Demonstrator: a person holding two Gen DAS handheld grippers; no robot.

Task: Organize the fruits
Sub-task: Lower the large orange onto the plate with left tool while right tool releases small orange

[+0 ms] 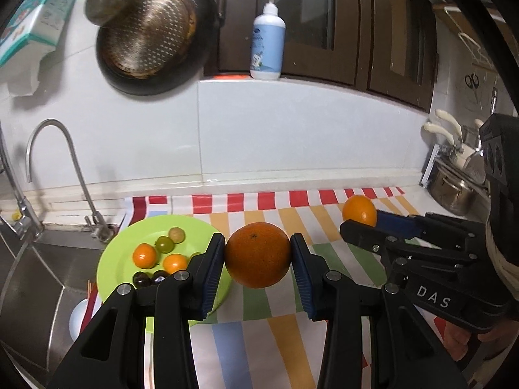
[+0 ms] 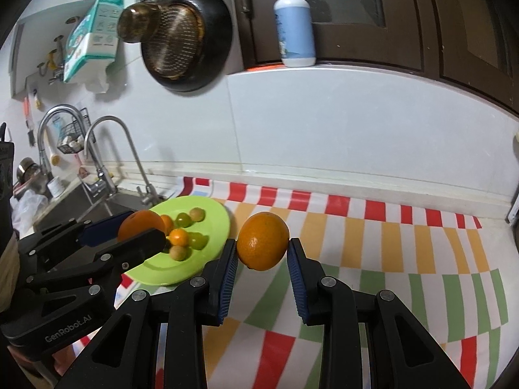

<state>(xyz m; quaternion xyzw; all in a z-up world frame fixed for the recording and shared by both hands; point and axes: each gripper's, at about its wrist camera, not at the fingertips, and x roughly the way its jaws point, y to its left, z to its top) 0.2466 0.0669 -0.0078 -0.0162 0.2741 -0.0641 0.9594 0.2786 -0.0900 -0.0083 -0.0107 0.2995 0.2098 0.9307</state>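
- Our left gripper is clamped on a big orange, blue pads pressed against both sides. It's off the striped cloth, just right of the green plate.
- Our right gripper is squeezing a second orange the same way, also lifted above the cloth, near the plate's right edge.
- From the left wrist camera we can see the right gripper off to the right, with its orange sticking out past the fingertips.
- From the right wrist camera the left gripper sits low on the left, and its orange looks to be over the plate's near-left part.
- The plate already has small stuff on it: two little orange citrus, green grapes, a pale round fruit, and a couple of dark ones near the front rim. In the right view some of these are hidden behind the left gripper's finger.
- The plate rests on the cloth's left end, right beside the sink and faucet.
- Up on the wall there's a hanging pan, and a pump bottle stands on the ledge.
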